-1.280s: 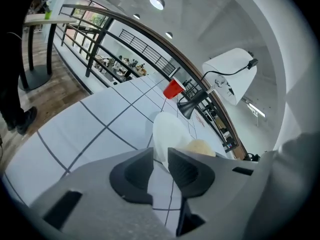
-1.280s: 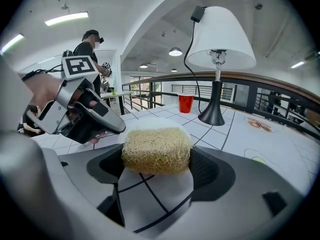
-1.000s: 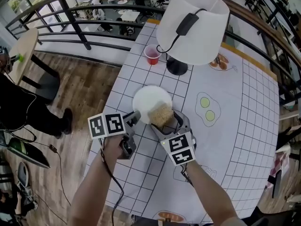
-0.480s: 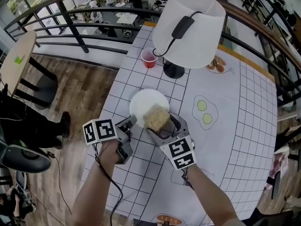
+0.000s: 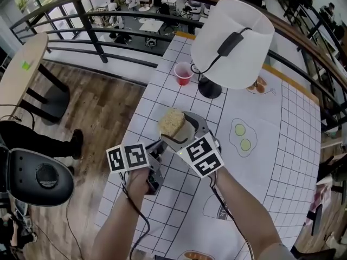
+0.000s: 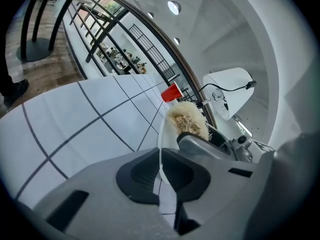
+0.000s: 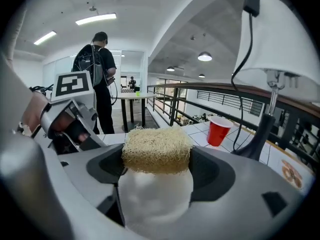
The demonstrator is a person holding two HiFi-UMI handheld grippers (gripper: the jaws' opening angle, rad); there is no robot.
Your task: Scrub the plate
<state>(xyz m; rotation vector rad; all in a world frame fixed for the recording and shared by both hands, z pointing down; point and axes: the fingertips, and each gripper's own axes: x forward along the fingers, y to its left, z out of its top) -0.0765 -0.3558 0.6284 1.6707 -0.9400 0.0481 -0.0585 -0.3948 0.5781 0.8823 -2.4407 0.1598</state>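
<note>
My left gripper point(image 6: 161, 176) is shut on the rim of the white plate point(image 6: 160, 149). The plate stands on edge between its jaws, lifted off the table. In the head view the left gripper point(image 5: 161, 146) sits just left of my right gripper point(image 5: 174, 128), and the plate is mostly hidden behind them. My right gripper point(image 7: 157, 169) is shut on a sponge point(image 7: 157, 150) with a tan scrubbing top and a white foam body. The sponge point(image 6: 186, 119) rests against the far face of the plate, and its tan side shows from above point(image 5: 171, 121).
A white lamp point(image 5: 232, 37) on a black base point(image 5: 210, 88) and a red cup point(image 5: 183, 72) stand at the back of the grid-patterned table point(image 5: 271, 161). The table's left edge runs close to my left hand. A black chair point(image 5: 38, 183) stands on the floor. A person with a backpack point(image 7: 95, 64) is farther off.
The left jaws have closed on the plate's rim. The plate has come up off the table and tipped on edge. The right gripper and sponge have moved left and away with it.
</note>
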